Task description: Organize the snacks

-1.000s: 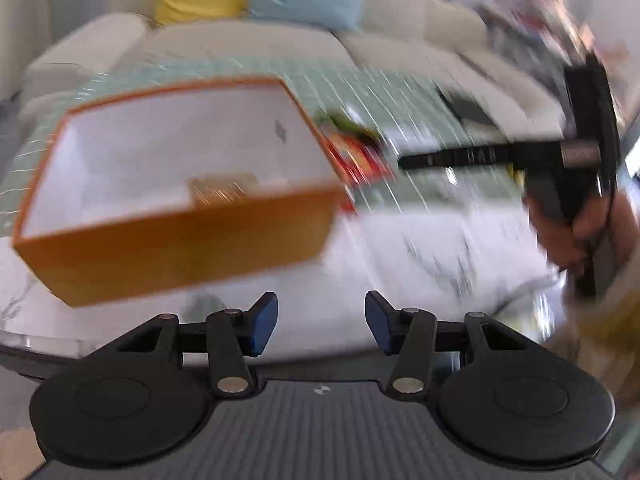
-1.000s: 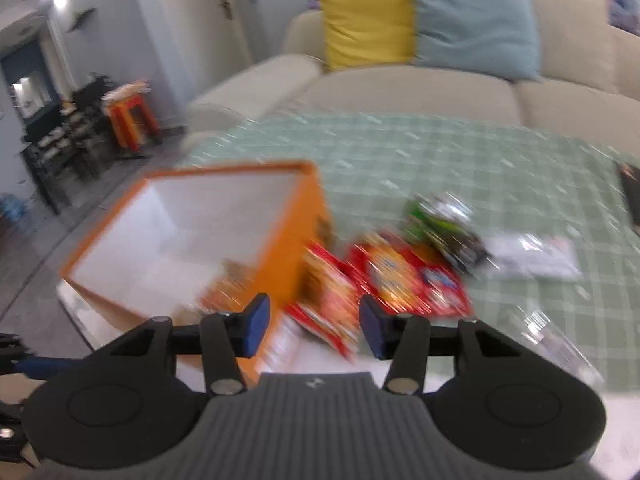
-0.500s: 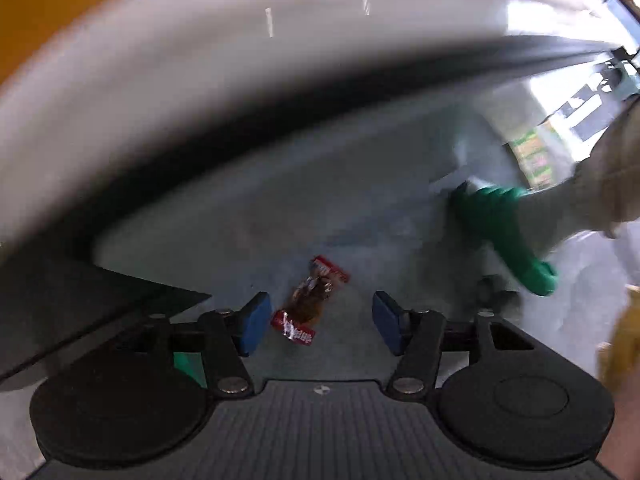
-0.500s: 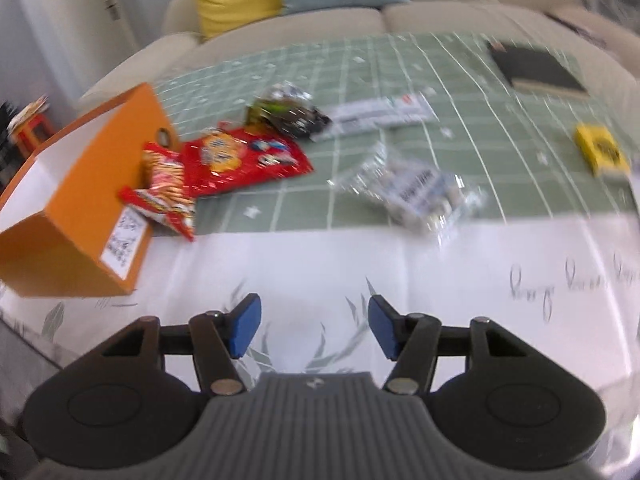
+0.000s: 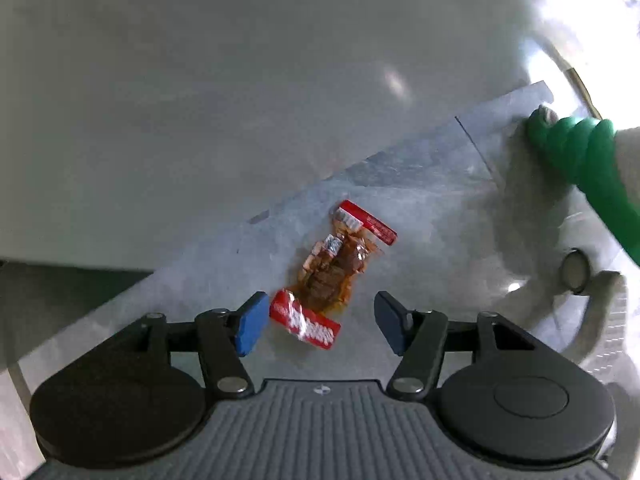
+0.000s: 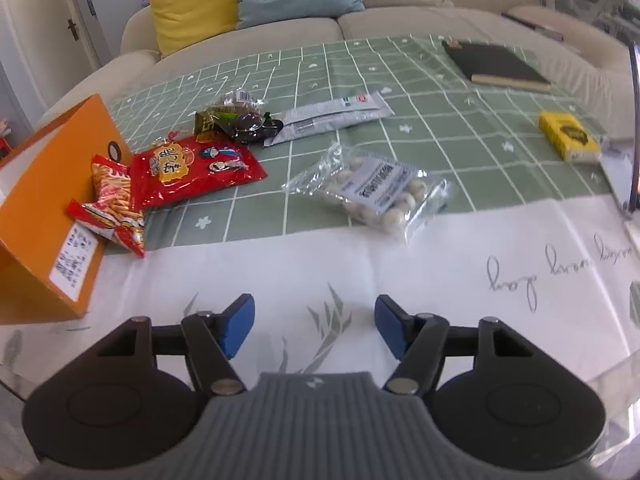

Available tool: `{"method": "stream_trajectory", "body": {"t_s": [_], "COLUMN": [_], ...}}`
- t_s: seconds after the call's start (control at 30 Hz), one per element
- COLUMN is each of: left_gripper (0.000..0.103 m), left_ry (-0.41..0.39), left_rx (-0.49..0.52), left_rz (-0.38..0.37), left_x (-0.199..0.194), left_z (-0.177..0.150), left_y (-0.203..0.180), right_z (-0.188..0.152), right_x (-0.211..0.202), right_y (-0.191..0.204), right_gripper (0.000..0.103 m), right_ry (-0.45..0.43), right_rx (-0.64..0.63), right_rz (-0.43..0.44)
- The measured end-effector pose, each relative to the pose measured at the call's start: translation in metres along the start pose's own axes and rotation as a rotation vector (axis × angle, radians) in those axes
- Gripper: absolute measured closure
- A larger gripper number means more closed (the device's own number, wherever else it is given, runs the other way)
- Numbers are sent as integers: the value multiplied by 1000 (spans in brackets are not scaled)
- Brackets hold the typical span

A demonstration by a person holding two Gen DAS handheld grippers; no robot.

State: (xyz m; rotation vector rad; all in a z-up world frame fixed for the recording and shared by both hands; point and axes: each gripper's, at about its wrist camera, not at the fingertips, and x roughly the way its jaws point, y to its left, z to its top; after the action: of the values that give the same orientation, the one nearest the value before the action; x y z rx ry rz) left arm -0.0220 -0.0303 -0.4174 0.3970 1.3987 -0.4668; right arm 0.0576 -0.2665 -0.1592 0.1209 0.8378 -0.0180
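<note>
In the left wrist view a small red-ended snack packet (image 5: 328, 276) with brown contents lies on the grey floor. My left gripper (image 5: 318, 324) points down at it, jaws opening, the packet's near end between the blue pads without touching them. In the right wrist view my right gripper (image 6: 314, 330) hovers over the white tablecloth, jaws opening, nothing between them. Ahead lie a clear bag of white balls (image 6: 372, 192), a large red bag (image 6: 196, 170), a red striped bag (image 6: 114, 208), a dark packet (image 6: 236, 122) and a silver packet (image 6: 332, 114). An orange box (image 6: 44, 216) stands at the left.
A person's foot in a green slipper (image 5: 588, 164) stands on the floor at the right. The table's underside or edge fills the upper left of the left wrist view. A black book (image 6: 496, 64) and a yellow box (image 6: 568, 136) lie on the green cloth; a sofa with cushions stands behind.
My left gripper dropped from table height to just above the floor, closing in on the fallen packet, and its jaws widened. My right gripper swung right along the table, then held still, jaws widening.
</note>
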Motion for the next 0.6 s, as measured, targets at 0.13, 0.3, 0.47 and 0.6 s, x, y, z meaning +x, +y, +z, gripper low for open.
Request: {"method": "stream_trajectory", "body": {"t_s": [0.13, 0.3, 0.47, 0.6], "left_gripper": [30, 30, 30, 31], "left_ry": [2, 10, -17, 1], "left_rx": [70, 172, 256, 289], "left_rz": [-5, -15, -5, -21], "left_x": [26, 53, 71, 88], "left_z": [-1, -7, -7, -5], "left_y": [-6, -15, -15, -15], "right_z": [2, 1, -1, -2], "right_x": [-1, 2, 6, 8], "right_y": [4, 10, 15, 18], "right_gripper": [32, 32, 32, 32], "right_ry": [-29, -54, -40, -42], "right_rx": [-31, -71, -79, -80], "right_rz": [-3, -44, -58, -82]}}
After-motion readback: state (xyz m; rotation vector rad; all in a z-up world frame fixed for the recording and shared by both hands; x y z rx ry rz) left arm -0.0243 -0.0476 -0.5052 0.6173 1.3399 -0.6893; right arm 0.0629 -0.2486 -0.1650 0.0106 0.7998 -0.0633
